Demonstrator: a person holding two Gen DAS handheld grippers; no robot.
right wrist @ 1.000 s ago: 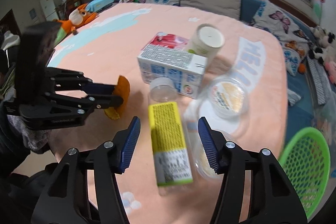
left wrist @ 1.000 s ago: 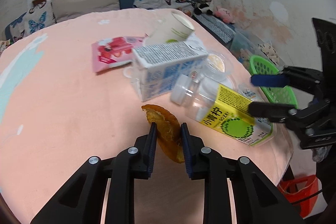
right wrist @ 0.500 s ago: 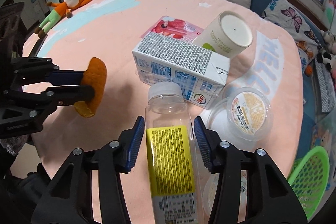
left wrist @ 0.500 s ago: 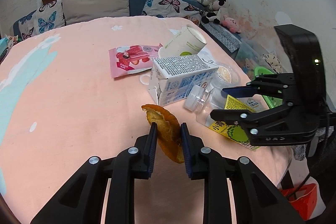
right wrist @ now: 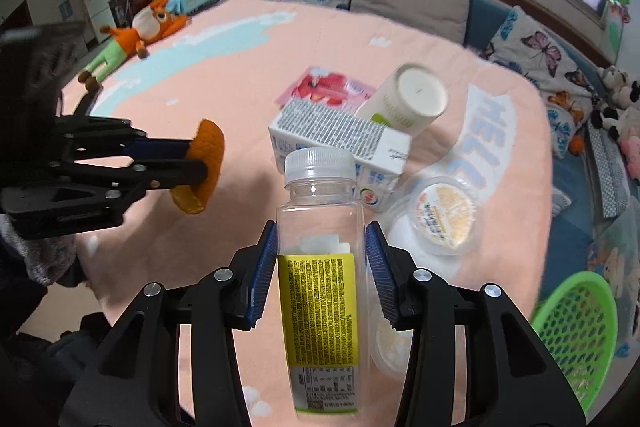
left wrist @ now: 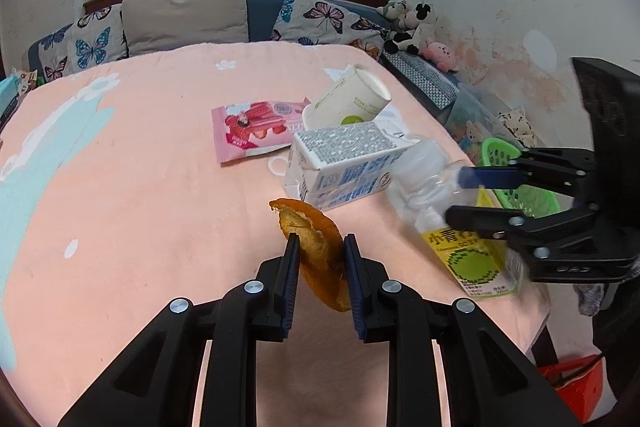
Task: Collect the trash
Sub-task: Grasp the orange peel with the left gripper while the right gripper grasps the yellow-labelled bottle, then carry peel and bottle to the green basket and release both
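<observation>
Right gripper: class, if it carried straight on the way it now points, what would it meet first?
Probably the milk carton, just beyond the cap of the bottle that the right gripper holds; depth is uncertain.

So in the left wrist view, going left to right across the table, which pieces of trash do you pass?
Pink snack wrapper → orange peel in the left claw → clear bottle in the right claw. The milk carton and paper cup overlap, so I leave them out.

The right claw (right wrist: 320,263) has just been closing and now pinches a clear plastic bottle with a yellow label (right wrist: 320,267) above the peach-covered tabletop (right wrist: 240,75); left claw (right wrist: 200,165) clamps an orange peel (right wrist: 204,167).
</observation>
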